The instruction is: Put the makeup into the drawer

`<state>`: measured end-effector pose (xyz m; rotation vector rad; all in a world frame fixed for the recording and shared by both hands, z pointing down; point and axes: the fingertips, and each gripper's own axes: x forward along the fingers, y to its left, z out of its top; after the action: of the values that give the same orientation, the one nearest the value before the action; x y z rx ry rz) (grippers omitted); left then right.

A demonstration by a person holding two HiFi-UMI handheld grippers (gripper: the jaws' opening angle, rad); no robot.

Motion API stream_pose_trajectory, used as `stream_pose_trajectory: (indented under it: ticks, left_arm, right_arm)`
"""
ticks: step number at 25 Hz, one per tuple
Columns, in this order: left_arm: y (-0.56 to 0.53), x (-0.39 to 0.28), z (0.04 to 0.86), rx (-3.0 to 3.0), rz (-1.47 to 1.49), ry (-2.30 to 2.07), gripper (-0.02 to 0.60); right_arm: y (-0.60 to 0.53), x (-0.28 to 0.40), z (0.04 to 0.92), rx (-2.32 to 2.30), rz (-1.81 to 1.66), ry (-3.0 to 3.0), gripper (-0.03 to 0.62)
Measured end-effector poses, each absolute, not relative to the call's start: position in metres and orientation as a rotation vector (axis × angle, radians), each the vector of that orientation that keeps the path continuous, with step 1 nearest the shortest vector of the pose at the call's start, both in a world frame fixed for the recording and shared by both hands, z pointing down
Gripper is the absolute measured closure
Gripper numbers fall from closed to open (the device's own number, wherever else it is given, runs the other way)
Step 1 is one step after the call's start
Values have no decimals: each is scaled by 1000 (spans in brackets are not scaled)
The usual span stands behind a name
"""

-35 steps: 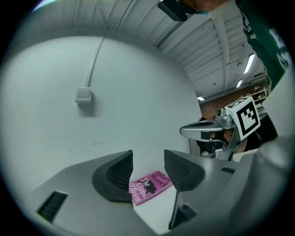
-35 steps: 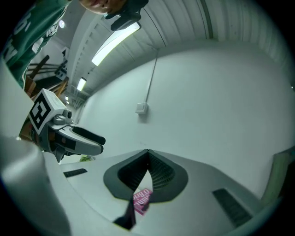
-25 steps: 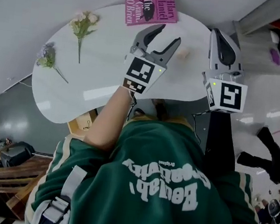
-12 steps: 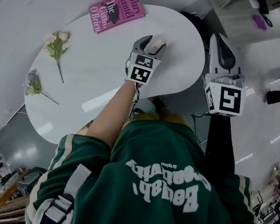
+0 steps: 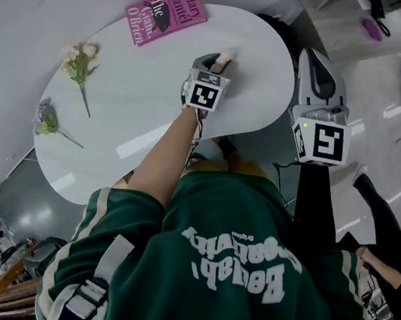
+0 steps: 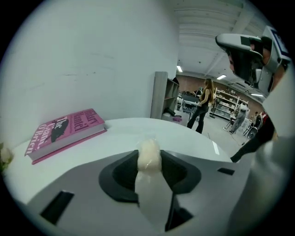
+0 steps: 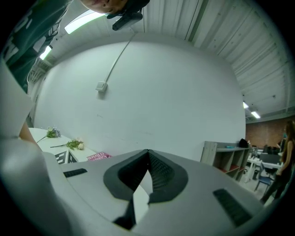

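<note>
The makeup (image 5: 227,55) is a small cream-coloured soft piece lying on the white round table (image 5: 141,112) near its right edge. My left gripper (image 5: 218,59) is down on it; its jaws have just been closing. In the left gripper view the dark pads press the makeup (image 6: 149,154) from both sides, with my left gripper (image 6: 150,161) tilted down at the tabletop. My right gripper (image 5: 311,53) hangs beyond the table's right edge, off the table. Its jaws meet at the tips in the right gripper view (image 7: 147,152) and hold nothing. No drawer shows in any view.
A pink book (image 5: 166,12) lies at the table's far edge, also in the left gripper view (image 6: 64,133). Two flower sprigs (image 5: 81,65) (image 5: 46,118) lie on the left. A grey shelf unit (image 5: 347,29) stands at the right by the wall. People (image 6: 203,103) stand farther back.
My left gripper has come down from above the table onto the makeup, and its wide-open jaws have closed on it. The right gripper has barely shifted.
</note>
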<state>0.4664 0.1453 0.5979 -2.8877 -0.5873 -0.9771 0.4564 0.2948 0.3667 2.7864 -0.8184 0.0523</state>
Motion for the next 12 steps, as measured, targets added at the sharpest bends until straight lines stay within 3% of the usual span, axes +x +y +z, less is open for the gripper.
stream_pose_trajectory:
  ticks: [12]
  left_arm:
    - [75, 457, 445, -2999, -484, -341, 426]
  right_arm:
    - [225, 463, 338, 2740, -84, -1048, 585]
